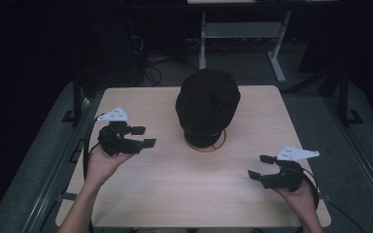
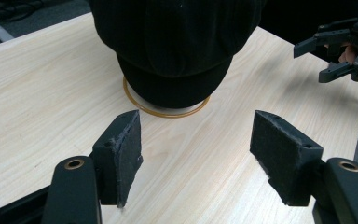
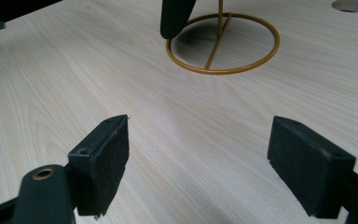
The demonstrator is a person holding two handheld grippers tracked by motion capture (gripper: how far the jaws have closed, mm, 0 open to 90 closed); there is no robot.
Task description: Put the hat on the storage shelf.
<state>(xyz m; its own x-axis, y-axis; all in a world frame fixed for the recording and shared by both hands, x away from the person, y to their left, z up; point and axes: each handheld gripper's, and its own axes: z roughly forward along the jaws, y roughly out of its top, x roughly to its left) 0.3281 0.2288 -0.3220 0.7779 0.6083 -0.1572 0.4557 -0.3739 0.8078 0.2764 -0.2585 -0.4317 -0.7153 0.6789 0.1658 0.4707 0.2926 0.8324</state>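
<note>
The cap [image 1: 207, 104] sits on a gold wire stand [image 1: 219, 141], past the middle of the bench [image 1: 175, 189] toward its far edge. It hangs low over the stand, so that in the high view just an arc of the ring foot peeps out at the near side. In the right gripper view the ring [image 3: 223, 70], its cross wire and the upright stem show, with the cap's brim [image 3: 175, 16] dipping over the ring's left rim.

The left gripper [image 1: 143, 136] hovers left of the cap, near it but apart, its fingers [image 2: 121, 156] released and spread wide with bare wood between them; they point at the cap's near side. The right gripper [image 1: 260, 166] is held well apart from the cap at the near right corner, its fingers [image 3: 105, 158] also released, with nothing between them and the stand ahead.

Nothing else lies on the bench. Open wood runs all round the stand, widest on the near side between the two hands. A round hole [image 3: 350, 5] marks the board beyond the ring in the right gripper view. Behind the far edge stand the legs of a white frame [image 1: 277, 58] and loose cables [image 1: 150, 68] on the floor; dark rails flank both sides.
</note>
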